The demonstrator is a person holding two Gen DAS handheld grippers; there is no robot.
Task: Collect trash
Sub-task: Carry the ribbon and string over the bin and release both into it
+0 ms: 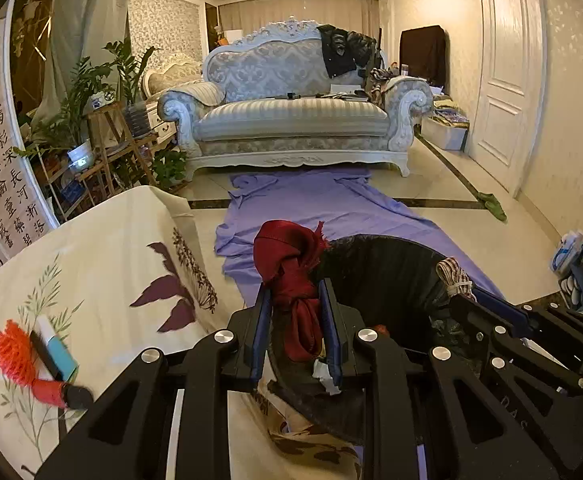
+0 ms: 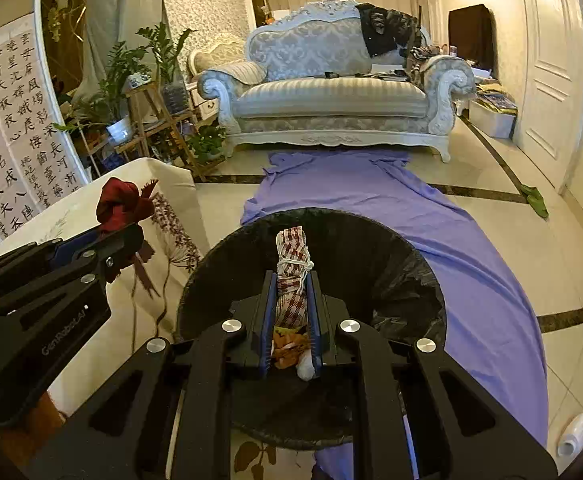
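Between the fingers of our right hand-held gripper (image 2: 291, 276), closed tight, sits a checked cloth bundle (image 2: 291, 264), poised over the black-lined bin (image 2: 403, 264) just below and ahead. Our left hand-held gripper (image 1: 296, 300), narrowly closed, clamps a knotted red cloth (image 1: 287, 260) near the bin's left rim, beside the bench (image 1: 103, 280). We judge the step as drop-off; next, both must part their fingers over the opening.

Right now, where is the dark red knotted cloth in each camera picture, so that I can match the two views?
Left wrist view: the red cloth is at the lower centre, clamped in the left gripper, by the near rim of the black bin.
Right wrist view: the red cloth is at the middle left, over the table.
Shared landmark: the sofa behind the purple sheet.
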